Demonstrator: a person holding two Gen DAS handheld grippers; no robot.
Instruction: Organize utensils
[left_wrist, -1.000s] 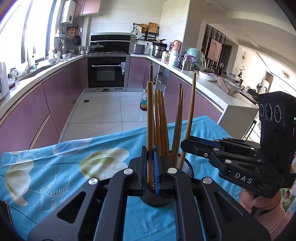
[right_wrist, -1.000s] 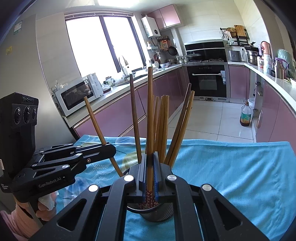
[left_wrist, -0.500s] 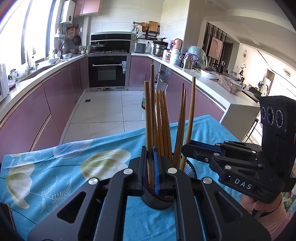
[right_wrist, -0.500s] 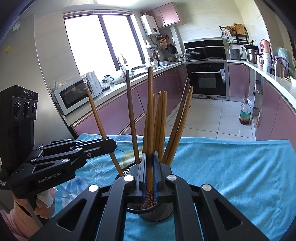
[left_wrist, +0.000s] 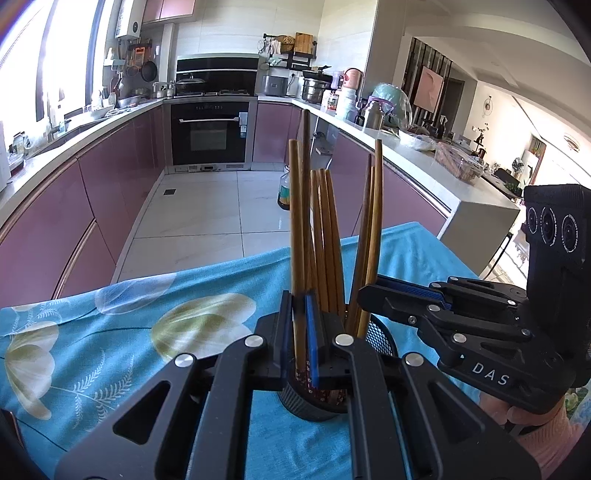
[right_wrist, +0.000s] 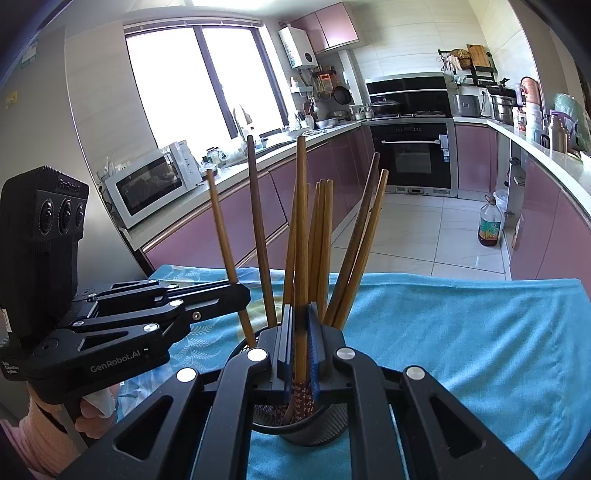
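Note:
A black mesh holder (left_wrist: 382, 338) (right_wrist: 317, 424) stands on the blue floral cloth and holds several wooden chopsticks (left_wrist: 328, 236) (right_wrist: 323, 240) upright. My left gripper (left_wrist: 300, 332) is shut on one chopstick (left_wrist: 296, 229) whose lower end is inside the holder. My right gripper (right_wrist: 300, 347) is shut on another chopstick (right_wrist: 301, 229), also lowered into the holder. Each gripper shows in the other's view: the right one (left_wrist: 373, 291) beside the holder's right, the left one (right_wrist: 242, 295) at its left.
The table has a blue cloth (left_wrist: 110, 332) (right_wrist: 461, 332) with pale flowers. Beyond its far edge lie the tiled kitchen floor, purple cabinets, an oven (left_wrist: 210, 136) and a bottle (right_wrist: 489, 225) on the floor.
Both grippers have lowered their chopsticks further into the holder. The held chopsticks' tops stand lower than a second ago.

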